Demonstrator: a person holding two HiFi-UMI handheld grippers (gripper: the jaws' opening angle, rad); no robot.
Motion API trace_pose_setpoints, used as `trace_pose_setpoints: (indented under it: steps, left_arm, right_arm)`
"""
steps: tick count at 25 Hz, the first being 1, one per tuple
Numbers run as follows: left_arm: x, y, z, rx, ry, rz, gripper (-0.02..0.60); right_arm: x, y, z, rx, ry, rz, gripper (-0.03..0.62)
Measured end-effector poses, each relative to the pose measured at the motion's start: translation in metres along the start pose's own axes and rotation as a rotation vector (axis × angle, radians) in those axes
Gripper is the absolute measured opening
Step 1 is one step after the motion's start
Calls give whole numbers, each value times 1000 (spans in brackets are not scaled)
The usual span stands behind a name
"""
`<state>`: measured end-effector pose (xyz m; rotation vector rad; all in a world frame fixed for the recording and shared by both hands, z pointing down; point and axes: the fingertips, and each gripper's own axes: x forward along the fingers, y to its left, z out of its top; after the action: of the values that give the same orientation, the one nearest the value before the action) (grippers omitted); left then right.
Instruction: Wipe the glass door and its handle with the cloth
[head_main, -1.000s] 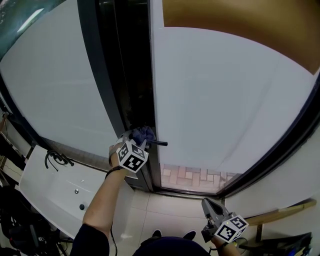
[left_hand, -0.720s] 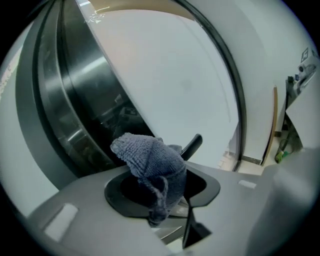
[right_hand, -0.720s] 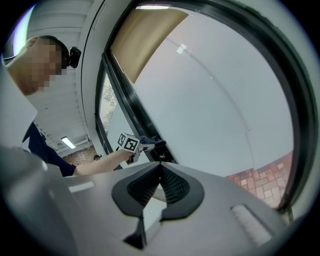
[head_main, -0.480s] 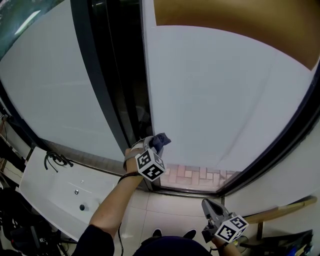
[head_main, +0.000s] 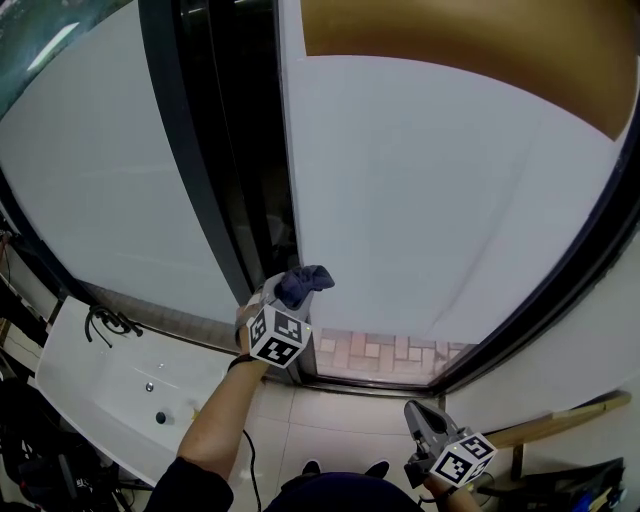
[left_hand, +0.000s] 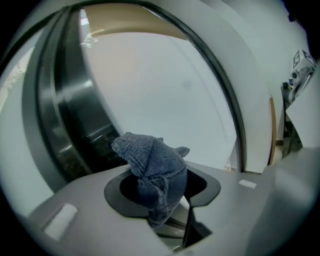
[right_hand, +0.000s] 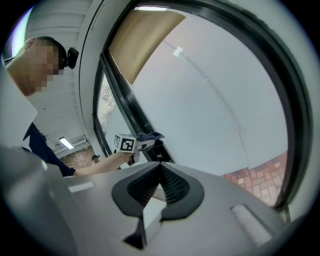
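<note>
Jaws of the left gripper (left_hand: 161, 207) are clamped on the blue cloth (left_hand: 151, 162), held up at the glass door's (head_main: 440, 200) left edge, beside the dark frame (head_main: 215, 150); contact with the pane cannot be confirmed. Right gripper (right_hand: 160, 176) jaws are closed together, nothing between them, low and well apart from the door.
</note>
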<state>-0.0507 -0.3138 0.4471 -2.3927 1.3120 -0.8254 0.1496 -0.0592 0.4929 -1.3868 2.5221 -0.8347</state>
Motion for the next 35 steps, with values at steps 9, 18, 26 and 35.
trace_pose_setpoints:
  steps: [9,18,26,35]
  left_arm:
    - [-10,48,-88,-151,80,122,164]
    - [7,24,-73,-179,93,89,169]
    - [22,-45,-10,-55,-13,-42,167]
    - [11,-45,-4,-97,-55,-61,167]
  right_arm:
    - [10,9,-4,-7,20,18,3]
    - [9,6,-7,-6,26,6,3]
    - [16,5,-8,7,26,16,3]
    - [10,1,-7,13,15,0,3]
